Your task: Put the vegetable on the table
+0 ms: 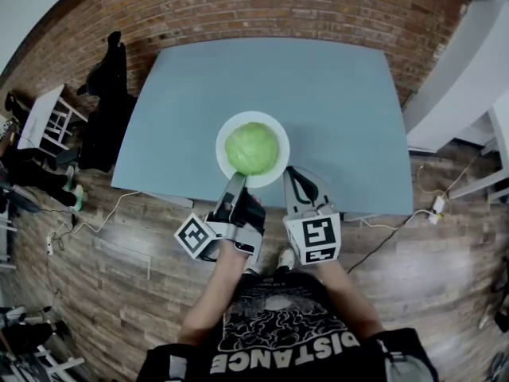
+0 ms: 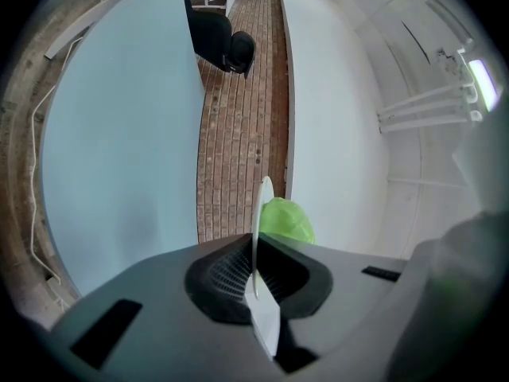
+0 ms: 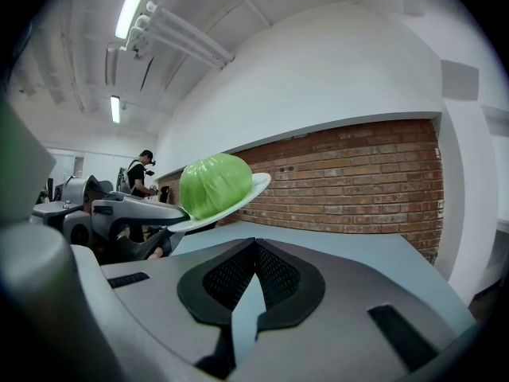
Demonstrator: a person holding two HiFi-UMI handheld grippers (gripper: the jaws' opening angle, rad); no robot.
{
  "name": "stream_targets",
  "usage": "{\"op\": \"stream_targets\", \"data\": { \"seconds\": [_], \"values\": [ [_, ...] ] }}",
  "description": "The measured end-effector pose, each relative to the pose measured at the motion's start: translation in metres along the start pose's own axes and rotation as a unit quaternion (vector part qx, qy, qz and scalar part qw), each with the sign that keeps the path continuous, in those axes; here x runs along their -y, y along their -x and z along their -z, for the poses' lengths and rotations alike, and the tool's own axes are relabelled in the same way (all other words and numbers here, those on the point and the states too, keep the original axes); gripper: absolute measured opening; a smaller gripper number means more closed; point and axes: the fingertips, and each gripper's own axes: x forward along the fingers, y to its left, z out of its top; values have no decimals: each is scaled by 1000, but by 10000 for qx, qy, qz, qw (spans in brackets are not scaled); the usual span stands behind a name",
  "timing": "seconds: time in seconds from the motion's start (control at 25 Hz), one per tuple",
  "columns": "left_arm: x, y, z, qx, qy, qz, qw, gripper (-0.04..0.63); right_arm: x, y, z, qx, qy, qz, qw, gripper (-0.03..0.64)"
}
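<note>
Here, round pale-green cabbage (image 1: 252, 148) on white plate (image 1: 282, 134), left fingers (image 2: 219, 275) tight on rim, right fingers (image 3: 225, 281) together

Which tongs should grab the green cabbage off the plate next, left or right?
Right, probably. The left tongs are shut on the rim of the plate, holding up the cabbage. The right tongs are shut, empty and beside the plate, free to open and take it.

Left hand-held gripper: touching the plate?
Touching. Left gripper view: the left hand-held gripper is clamped on the rim of the plate.
</note>
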Motion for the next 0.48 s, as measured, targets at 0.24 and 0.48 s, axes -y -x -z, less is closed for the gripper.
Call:
{"op": "stream_targets", "data": {
  "seconds": [0.24, 0.48],
  "values": [
    [-1, -9, 1, -1, -3, 2, 10000, 9, 6, -4, -2, -18, 43, -36, 10000, 8],
    [-9, -15, -4, -41, 36, -73, 10000, 9, 10, -11, 0, -53, 35, -1, 10000, 8]
  ]
}}
